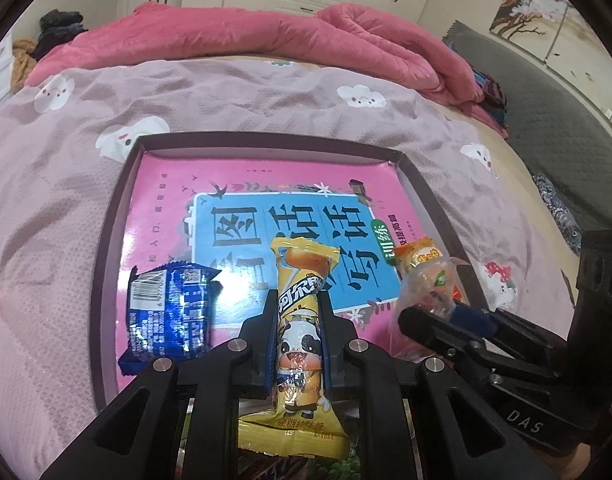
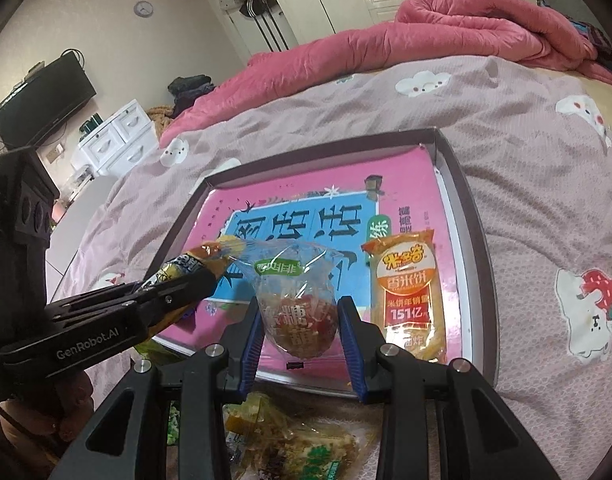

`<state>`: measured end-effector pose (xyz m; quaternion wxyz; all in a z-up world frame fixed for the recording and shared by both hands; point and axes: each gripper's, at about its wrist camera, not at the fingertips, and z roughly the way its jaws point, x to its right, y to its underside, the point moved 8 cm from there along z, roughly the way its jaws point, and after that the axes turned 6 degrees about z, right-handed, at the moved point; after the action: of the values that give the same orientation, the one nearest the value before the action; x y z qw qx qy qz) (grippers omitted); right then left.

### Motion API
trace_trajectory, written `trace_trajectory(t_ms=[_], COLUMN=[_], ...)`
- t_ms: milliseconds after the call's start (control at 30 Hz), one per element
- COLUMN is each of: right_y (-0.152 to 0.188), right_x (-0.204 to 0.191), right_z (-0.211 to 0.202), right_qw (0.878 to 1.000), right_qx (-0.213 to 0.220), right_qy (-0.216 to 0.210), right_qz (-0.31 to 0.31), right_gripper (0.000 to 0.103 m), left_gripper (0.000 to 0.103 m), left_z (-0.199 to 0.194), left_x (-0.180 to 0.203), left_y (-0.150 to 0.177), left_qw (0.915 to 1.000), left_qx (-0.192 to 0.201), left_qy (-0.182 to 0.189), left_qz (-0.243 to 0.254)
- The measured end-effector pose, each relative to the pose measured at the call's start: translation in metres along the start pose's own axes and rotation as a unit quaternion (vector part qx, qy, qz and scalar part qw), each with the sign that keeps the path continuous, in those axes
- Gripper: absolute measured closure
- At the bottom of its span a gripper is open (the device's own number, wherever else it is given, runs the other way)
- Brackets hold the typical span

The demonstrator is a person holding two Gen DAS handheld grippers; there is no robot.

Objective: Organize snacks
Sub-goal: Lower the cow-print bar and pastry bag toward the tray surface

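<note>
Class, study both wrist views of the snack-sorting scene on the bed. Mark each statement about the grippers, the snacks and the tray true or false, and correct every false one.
1. The left gripper is shut on the long yellow snack wrapper with a cartoon cow. True.
2. The right gripper is empty. False: the clear plastic snack bag with red contents sits between its fingers.
3. The blue foil snack packet lies in the dark-rimmed shallow tray. True.
4. The orange rice-cracker packet lies on the bedsheet outside the tray. False: it lies inside the tray, near its right rim.
</note>
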<state>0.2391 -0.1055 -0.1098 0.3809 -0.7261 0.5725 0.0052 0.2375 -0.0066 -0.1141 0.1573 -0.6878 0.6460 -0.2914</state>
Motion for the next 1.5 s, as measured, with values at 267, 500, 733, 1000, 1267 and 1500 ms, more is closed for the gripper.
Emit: trace_trajectory(t_ms=[267, 500, 733, 1000, 1267, 1500], right_y=[0.005, 0.005, 0.004, 0.005, 0.005, 0.005], right_x=[0.005, 0.011, 0.018, 0.019, 0.019, 0.019], right_z=[0.006, 0.005, 0.005, 0.005, 0.003, 0.001], right_qw=[1.0, 0.999, 0.999, 0.999, 0.999, 0.999], right_qx=[-0.012, -0.012, -0.01, -0.013, -0.012, -0.013], right_qy=[0.014, 0.031, 0.047, 0.041, 0.038, 0.037], right_qz=[0.003, 0.006, 0.011, 0.022, 0.026, 0.029], right_gripper=[0.066, 0.066, 0.066, 0.066, 0.066, 0.065], left_gripper=[0.086, 0.086, 0.086, 0.086, 0.086, 0.086], left_z=[0.008, 0.014, 0.019, 0.023, 0.028, 0.028], left_x=[0.004, 0.009, 0.009, 0.011, 0.011, 0.009], left_y=[-0.002, 0.0, 0.002, 0.002, -0.002, -0.001], left_qw=[1.0, 0.9998, 0.9997, 0.9994, 0.9993, 0.9994], left_qx=[-0.004, -0.013, -0.02, -0.023, -0.027, -0.03], left_qy=[-0.001, 0.001, -0.002, -0.006, -0.009, -0.006], left_qz=[0.005, 0.013, 0.017, 0.024, 0.026, 0.018])
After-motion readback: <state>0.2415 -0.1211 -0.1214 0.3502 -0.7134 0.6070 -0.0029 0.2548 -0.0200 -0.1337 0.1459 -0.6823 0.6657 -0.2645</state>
